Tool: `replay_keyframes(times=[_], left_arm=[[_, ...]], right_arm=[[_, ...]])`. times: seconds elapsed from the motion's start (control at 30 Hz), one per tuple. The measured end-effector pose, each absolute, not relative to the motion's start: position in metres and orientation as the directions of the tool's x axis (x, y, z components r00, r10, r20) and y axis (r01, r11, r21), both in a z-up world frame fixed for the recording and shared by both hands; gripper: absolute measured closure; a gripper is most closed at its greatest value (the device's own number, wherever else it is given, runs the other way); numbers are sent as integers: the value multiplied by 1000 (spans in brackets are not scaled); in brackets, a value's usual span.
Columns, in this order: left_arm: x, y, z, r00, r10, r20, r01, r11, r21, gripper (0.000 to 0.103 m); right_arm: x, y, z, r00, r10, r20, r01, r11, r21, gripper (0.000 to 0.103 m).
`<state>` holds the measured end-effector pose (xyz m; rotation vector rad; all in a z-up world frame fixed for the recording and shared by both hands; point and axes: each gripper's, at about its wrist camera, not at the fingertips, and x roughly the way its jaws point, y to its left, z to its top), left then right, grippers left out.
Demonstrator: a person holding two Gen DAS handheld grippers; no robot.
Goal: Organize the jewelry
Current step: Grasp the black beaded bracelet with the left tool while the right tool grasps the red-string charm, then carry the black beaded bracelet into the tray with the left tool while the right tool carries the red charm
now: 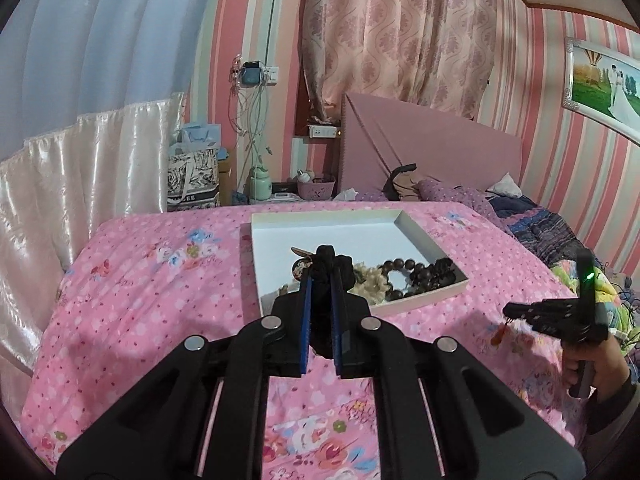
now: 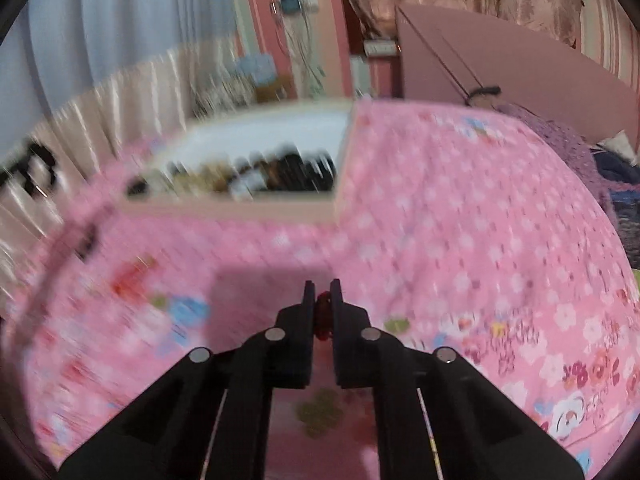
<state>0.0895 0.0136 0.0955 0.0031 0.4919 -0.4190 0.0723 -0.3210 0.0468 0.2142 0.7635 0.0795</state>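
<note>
On pink floral bedspread (image 1: 132, 288), left wrist view: left gripper (image 1: 323, 268) pinches black hair tie (image 1: 326, 264), raised before white tray (image 1: 320, 220) holding bead bracelets (image 1: 416, 274); next judged: carry over tray, release. Only here: right gripper (image 1: 520, 312) low beside tray. Right wrist view, blurred: right gripper (image 2: 322, 296) pinches red beaded piece (image 2: 323, 316), hidden from other view.
</note>
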Motion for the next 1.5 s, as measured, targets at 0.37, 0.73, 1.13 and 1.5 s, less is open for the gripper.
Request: replay_keyframes(times=[0.37,0.73,1.13,1.5], left_arm=[[131,-40,112,829,-375,-414,395,918,-41,97],[195,-83,33,788,-366,-494,361,926,-111,97],[199,-105,-21,745,-325,-583,363,930,-54,97],[206,-101,-21,749,-309,-587,320,943,-87,96]], right_arm=[[127,-300,123,808,224,-545,-67,954,292,97],[200,-244,79,829,277,-485,-108,931,348,97],[203,-222,42,783,191,-592,-66,972,226,97],[204,-225,37,801,37,-597,16,996,83,97]])
